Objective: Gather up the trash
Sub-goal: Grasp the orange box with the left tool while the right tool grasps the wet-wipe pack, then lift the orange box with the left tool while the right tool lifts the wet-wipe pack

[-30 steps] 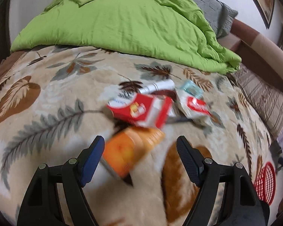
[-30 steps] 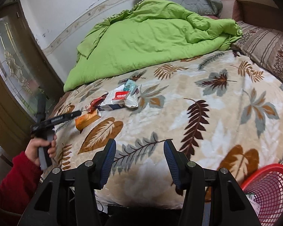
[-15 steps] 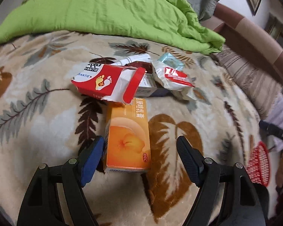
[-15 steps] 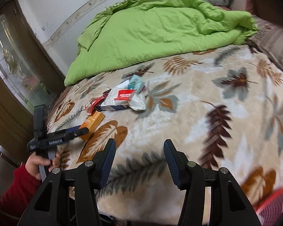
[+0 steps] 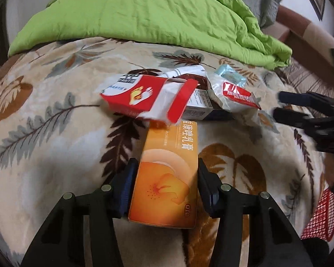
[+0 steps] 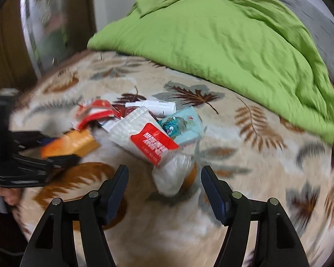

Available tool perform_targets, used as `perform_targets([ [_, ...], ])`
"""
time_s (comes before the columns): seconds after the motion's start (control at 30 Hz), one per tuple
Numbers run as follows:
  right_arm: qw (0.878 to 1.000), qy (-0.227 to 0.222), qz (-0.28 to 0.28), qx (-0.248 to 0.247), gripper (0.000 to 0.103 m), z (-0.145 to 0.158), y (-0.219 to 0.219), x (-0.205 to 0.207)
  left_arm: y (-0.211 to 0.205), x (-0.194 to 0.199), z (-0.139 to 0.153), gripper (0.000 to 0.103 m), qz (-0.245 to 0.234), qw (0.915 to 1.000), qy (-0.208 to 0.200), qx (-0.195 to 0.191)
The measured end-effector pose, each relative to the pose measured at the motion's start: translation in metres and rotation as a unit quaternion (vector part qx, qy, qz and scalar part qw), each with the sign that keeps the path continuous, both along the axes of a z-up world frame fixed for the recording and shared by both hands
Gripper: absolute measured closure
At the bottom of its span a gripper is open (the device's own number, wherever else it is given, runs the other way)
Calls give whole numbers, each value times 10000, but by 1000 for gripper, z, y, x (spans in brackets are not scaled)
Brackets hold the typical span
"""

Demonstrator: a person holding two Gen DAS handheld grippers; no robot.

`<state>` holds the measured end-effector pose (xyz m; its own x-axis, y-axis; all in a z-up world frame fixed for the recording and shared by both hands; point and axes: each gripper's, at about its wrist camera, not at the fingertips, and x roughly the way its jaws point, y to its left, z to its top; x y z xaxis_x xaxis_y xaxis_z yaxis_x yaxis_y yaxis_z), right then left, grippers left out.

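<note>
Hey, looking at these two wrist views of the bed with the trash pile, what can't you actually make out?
- Red basket, left wrist view: cut off by the frame edge; contents unseen.
- Dark item under the torn red box, left wrist view: mostly covered, unidentifiable.
- Print on the red and white wrapper, right wrist view: motion blur, unreadable.
- Left gripper on the orange box, right wrist view: smeared; contact unclear there.

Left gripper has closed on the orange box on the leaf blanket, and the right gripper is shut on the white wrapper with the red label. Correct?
Not quite. The right gripper is open, its jaws just widening, with the white wrapper ahead, untouched, per the right wrist view. The left gripper does grip the orange box.
</note>
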<state>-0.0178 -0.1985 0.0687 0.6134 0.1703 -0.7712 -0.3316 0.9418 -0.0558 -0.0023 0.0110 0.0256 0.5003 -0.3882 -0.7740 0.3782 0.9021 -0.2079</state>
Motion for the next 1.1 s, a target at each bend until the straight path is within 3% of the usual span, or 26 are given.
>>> perform_targets([
  [0.2,9992,132,191,-322,32,-27,14,30,6,-10,7,53,79,9998,2,-195],
  [0.27,9994,126,155,-295,49,-33,17,30,4,-17,12,53,56,9998,-76,-201],
  [0.33,9995,249,-4,-204,73,-37,17,26,1,-25,17,53,36,9997,-165,-195],
  [0.6,9922,391,-865,808,75,-25,7,-25,-7,-64,37,53,43,9978,-645,-171],
  [0.83,9702,165,-1476,1913,75,7,12,-90,-9,-98,51,53,314,9925,-1178,-68],
  [1.1,9567,-218,-1894,2201,75,5,19,-129,-4,-117,58,53,615,9863,-1532,6],
])
